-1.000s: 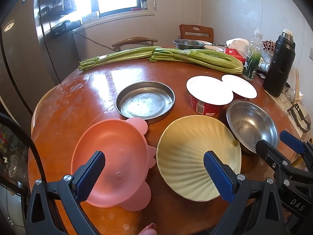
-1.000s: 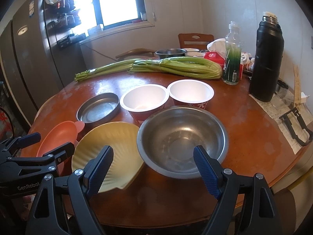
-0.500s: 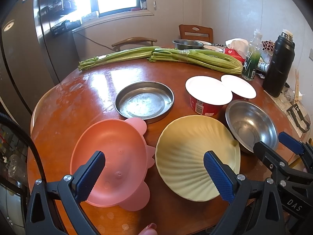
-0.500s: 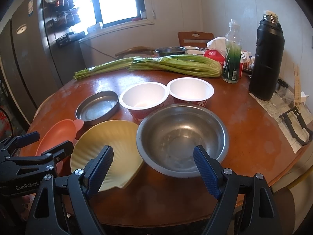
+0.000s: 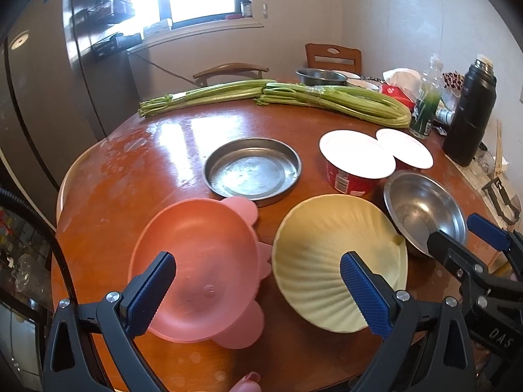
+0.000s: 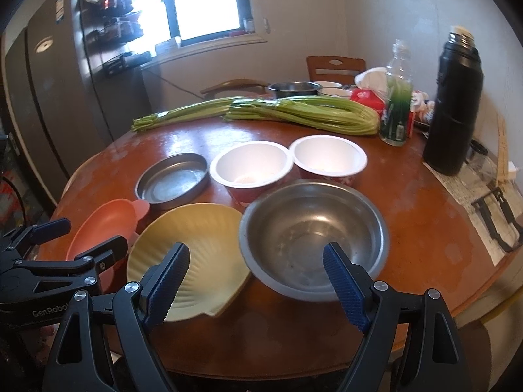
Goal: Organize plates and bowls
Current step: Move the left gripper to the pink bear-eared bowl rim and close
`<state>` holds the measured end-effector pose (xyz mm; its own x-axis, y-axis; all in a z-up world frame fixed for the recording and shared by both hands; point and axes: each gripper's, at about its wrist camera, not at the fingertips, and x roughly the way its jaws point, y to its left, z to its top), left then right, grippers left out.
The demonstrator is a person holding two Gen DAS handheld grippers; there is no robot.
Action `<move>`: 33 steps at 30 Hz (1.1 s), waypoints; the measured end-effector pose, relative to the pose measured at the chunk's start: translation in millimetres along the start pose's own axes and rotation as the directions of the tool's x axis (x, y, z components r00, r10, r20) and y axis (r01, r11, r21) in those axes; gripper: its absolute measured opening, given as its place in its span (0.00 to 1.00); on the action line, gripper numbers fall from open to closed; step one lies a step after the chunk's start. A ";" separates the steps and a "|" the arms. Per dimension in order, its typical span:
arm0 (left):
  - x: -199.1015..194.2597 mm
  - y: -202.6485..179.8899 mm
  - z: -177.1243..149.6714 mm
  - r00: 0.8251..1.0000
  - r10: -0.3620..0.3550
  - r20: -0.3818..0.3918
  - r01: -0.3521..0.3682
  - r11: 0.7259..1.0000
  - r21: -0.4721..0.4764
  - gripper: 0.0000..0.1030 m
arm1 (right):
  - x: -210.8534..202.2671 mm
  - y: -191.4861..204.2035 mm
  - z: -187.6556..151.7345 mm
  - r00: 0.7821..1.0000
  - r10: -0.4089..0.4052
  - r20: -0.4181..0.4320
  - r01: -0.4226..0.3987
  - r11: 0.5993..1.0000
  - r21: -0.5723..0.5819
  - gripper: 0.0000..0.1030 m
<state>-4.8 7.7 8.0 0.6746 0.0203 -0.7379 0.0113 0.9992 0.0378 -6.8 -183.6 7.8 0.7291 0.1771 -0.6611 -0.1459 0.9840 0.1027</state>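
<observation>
I have both grippers hanging above the near edge of the round wooden table [image 5: 137, 170], empty. The left gripper [image 5: 258, 289] has its jaws spread wide over the pink plate [image 5: 202, 261] and the yellow shell-shaped bowl [image 5: 330, 254], which sit side by side. The right gripper [image 6: 256, 281] is just as wide apart, over the steel bowl [image 6: 310, 228], whose rim overlaps the yellow bowl's edge. Behind them I see a shallow steel pan [image 5: 251, 171] and two red cups with white insides [image 6: 251, 170], close together. Celery [image 5: 327, 99] lies across the far side, near a black flask [image 6: 452, 104].
</observation>
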 end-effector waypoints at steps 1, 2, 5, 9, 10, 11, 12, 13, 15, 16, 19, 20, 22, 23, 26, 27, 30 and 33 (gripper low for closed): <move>-1.2 5.0 0.6 1.000 0.007 0.004 -0.007 1.000 -0.012 0.98 | 0.7 1.5 2.2 1.000 0.009 0.000 -0.009 1.000 -0.004 0.83; -2.6 12.1 1.1 1.000 0.018 0.007 -0.018 0.999 -0.027 0.98 | 1.1 5.5 5.8 1.000 0.023 0.001 -0.023 1.000 -0.015 0.83; -6.3 34.5 1.8 0.999 0.046 0.012 -0.045 0.996 -0.080 0.98 | 4.2 20.1 15.0 0.999 0.053 0.011 -0.052 0.997 -0.063 0.83; -9.4 67.6 -3.3 0.995 0.097 0.002 -0.095 0.984 -0.151 0.98 | 14.0 42.5 27.1 0.993 0.114 -0.008 -0.114 0.985 -0.129 0.83; -9.4 74.6 -5.4 0.994 0.106 -0.007 -0.106 0.980 -0.168 0.98 | 17.4 50.3 30.0 0.992 0.124 -0.013 -0.125 0.980 -0.156 0.83; -9.5 81.3 -7.1 0.994 0.111 -0.013 -0.112 0.977 -0.184 0.99 | 21.1 56.6 32.3 0.990 0.136 -0.024 -0.138 0.975 -0.176 0.83; -9.5 87.1 -8.4 0.993 0.115 -0.019 -0.116 0.973 -0.198 0.99 | 25.1 62.8 34.2 0.987 0.154 -0.039 -0.158 0.969 -0.188 0.83; -9.0 94.7 -11.3 0.992 0.120 -0.026 -0.123 0.969 -0.216 0.99 | 31.3 69.1 36.9 0.981 0.182 -0.064 -0.191 0.963 -0.190 0.83; -8.7 108.6 -16.3 0.991 0.130 -0.036 -0.135 0.961 -0.242 0.99 | 39.2 81.9 39.8 0.976 0.201 -0.084 -0.215 0.952 -0.216 0.83; -7.9 114.5 -18.9 0.991 0.129 -0.045 -0.137 0.957 -0.256 0.99 | 43.5 88.9 41.1 0.974 0.207 -0.094 -0.224 0.946 -0.234 0.83; -3.7 128.3 -26.0 0.991 0.115 -0.074 -0.131 0.947 -0.292 0.99 | 55.3 101.6 44.8 0.962 0.238 -0.132 -0.264 0.932 -0.249 0.83; -1.8 131.2 -28.6 0.991 0.108 -0.079 -0.127 0.946 -0.299 0.99 | 61.0 108.1 46.2 0.958 0.246 -0.147 -0.278 0.925 -0.260 0.83; 2.4 133.2 -35.5 0.991 0.089 -0.100 -0.116 0.945 -0.305 0.99 | 70.1 115.9 48.0 0.953 0.248 -0.174 -0.289 0.916 -0.279 0.83; 5.5 133.3 -36.9 0.991 0.078 -0.108 -0.108 0.946 -0.305 0.99 | 74.9 119.7 48.4 0.948 0.254 -0.192 -0.301 0.911 -0.280 0.83; 13.9 131.4 -41.2 0.991 0.031 -0.127 -0.071 0.943 -0.326 0.99 | 90.8 129.6 49.6 0.940 0.250 -0.233 -0.313 0.905 -0.288 0.83; 16.5 131.5 -42.0 0.991 0.018 -0.131 -0.062 0.939 -0.338 0.99 | 97.0 133.8 49.5 0.938 0.247 -0.244 -0.315 0.899 -0.302 0.83; 28.9 131.4 -44.8 0.987 -0.017 -0.162 -0.042 0.934 -0.354 0.99 | 115.9 143.2 45.6 0.925 0.228 -0.303 -0.323 0.892 -0.317 0.82; 36.1 131.1 -46.0 0.983 -0.024 -0.182 -0.042 0.934 -0.354 0.99 | 130.8 146.6 43.7 0.916 0.222 -0.334 -0.331 0.889 -0.317 0.83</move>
<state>-12.9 141.0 -44.7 0.5286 0.0017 -0.8489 -0.2789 0.9448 -0.1718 96.4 -15.3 -31.1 0.4123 0.3734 -0.8310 -0.5833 0.8089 0.0741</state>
